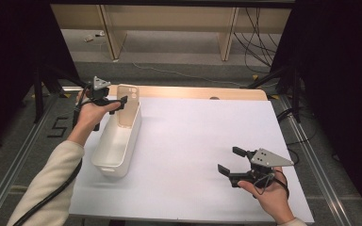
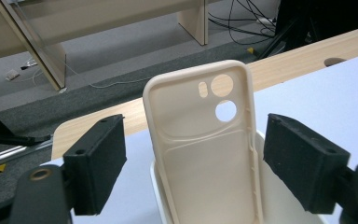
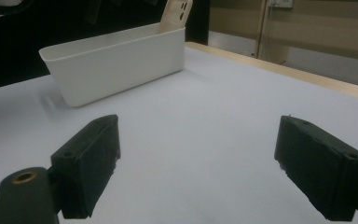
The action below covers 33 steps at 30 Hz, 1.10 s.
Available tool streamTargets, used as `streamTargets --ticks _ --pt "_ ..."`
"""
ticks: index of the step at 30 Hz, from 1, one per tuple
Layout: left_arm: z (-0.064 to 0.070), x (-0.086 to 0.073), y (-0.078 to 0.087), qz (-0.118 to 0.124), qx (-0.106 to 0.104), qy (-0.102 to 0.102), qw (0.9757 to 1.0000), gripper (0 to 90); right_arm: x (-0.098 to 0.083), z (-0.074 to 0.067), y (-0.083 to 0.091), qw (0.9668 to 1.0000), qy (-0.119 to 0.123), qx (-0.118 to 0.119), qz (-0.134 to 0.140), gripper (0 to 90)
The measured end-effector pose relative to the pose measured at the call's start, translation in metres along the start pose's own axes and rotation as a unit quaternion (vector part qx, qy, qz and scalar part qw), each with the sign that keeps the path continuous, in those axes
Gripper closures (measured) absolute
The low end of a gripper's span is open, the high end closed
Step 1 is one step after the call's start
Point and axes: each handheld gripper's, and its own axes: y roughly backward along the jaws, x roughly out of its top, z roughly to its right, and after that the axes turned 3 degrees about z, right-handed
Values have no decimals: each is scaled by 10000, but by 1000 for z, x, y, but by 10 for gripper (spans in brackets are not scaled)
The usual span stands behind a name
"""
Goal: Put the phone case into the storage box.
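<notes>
In the upper left of the high view, the left gripper (image 1: 120, 104) had its jaws spread wide beside the phone case (image 1: 128, 106), which stood upright, unpinched, in the white bin (image 1: 118, 143). The right gripper (image 1: 231, 161) gaped empty at lower right over the bench (image 1: 202, 136).

A white bin (image 1: 118, 143) along the tabletop's (image 1: 193, 141) left edge, with a phone case (image 1: 128, 104) standing upright at its far end, blocks that side, while the middle and right lie open.
</notes>
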Motion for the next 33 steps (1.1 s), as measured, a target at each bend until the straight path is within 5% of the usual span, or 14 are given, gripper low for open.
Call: streamTargets --ticks 4,6,9,16,17,33 --pt "1 -1 3 70 -3 82 9999 174 0 2 -1 9999 150 -33 51 154" --pt "1 -3 5 67 54 89 9999 157 0 0 0 10000 -18 -4 13 154" --pt "2 -5 8 108 68 60 9999 142 0 2 -1 9998 138 -55 91 154" --pt "3 -7 17 170 44 -2 9998 103 0 1 1 9999 16 -57 -121 154" --pt "3 -8 18 208 46 17 9998 103 -1 1 -1 10000 -22 -20 20 154" --pt "10 -15 36 359 -57 -85 9993 71 0 0 0 9999 -15 -66 -110 154"
